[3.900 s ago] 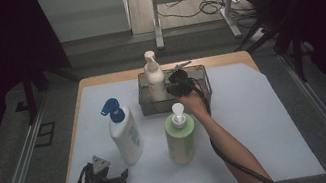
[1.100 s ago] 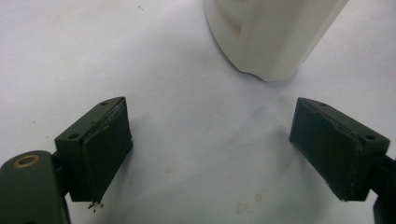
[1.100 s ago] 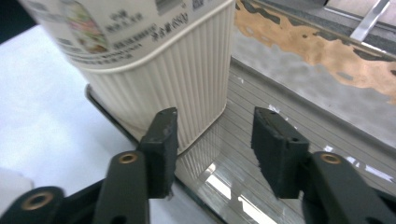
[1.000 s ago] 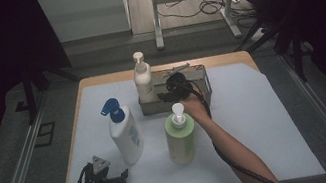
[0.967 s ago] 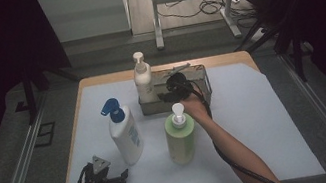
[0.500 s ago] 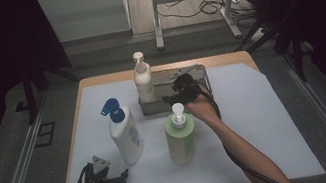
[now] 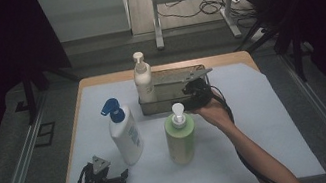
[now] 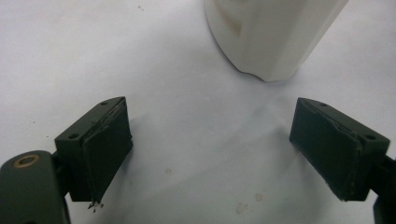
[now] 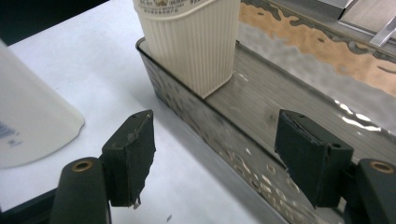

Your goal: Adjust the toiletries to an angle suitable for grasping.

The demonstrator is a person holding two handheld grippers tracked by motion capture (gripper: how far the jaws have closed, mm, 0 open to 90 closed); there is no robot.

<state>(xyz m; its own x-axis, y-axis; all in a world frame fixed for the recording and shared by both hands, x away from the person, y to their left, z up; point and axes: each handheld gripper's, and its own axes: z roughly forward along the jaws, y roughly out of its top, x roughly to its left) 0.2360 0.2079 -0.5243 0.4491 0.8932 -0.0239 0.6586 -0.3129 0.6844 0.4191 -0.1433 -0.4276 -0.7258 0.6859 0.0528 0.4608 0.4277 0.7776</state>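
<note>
The left gripper (image 7: 121, 176) rests low on the white sheet (image 7: 268, 123) that covers the tabletop (image 7: 98, 80), jaws wide apart with nothing between them. Just ahead of those jaws, a little toward the right one, stands the base of the white bottle with the blue pump (image 8: 273, 35), apart from both pads. Beyond it and off to the right of that gripper stands the green pump bottle (image 7: 181, 136).

The right gripper (image 9: 215, 154) hangs at the metal tray (image 9: 261, 112), its jaws having just been opening; they stand fairly wide and straddle the tray's near wall without pressing it, one jaw over the sheet, the other over the tray floor. The cream ribbed bottle (image 9: 196, 42) stands upright in the tray's end, ahead of these jaws and clear of both.
</note>
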